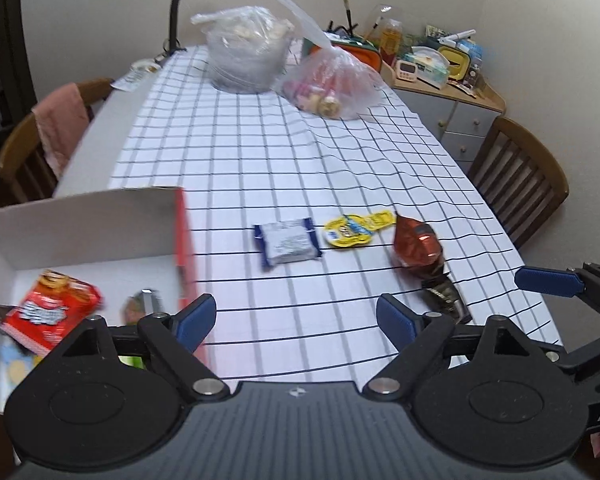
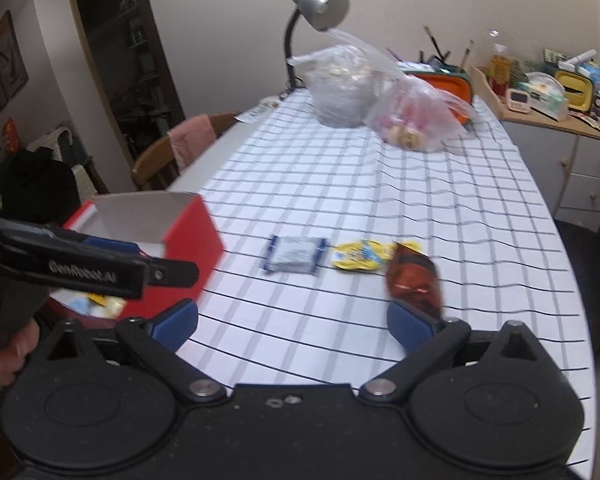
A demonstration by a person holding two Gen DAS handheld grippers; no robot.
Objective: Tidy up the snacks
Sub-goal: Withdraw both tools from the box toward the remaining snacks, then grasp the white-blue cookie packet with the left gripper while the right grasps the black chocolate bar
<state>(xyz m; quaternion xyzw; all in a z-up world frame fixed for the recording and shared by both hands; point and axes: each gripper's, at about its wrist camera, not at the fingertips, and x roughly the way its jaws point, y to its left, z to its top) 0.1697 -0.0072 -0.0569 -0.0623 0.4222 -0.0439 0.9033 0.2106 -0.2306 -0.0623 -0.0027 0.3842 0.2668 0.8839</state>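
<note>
Both grippers hang above the near edge of the checked tablecloth [image 1: 300, 152], each spread wide with nothing between its jaws: the left gripper [image 1: 296, 320] sits beside the red box [image 2: 192, 236], the right gripper [image 2: 294, 322] further right, near the brown packet [image 2: 414, 280]. The box stands at the near left and already contains a red snack pack [image 1: 52, 308] and a few smaller pieces, so it seems to be the collecting place. Three snacks wait in a row on the cloth to its right: a blue-edged wafer pack [image 1: 288, 242], a yellow packet [image 1: 356, 230] and the brown one. The brown packet looks the easiest next pick for the right claw.
</note>
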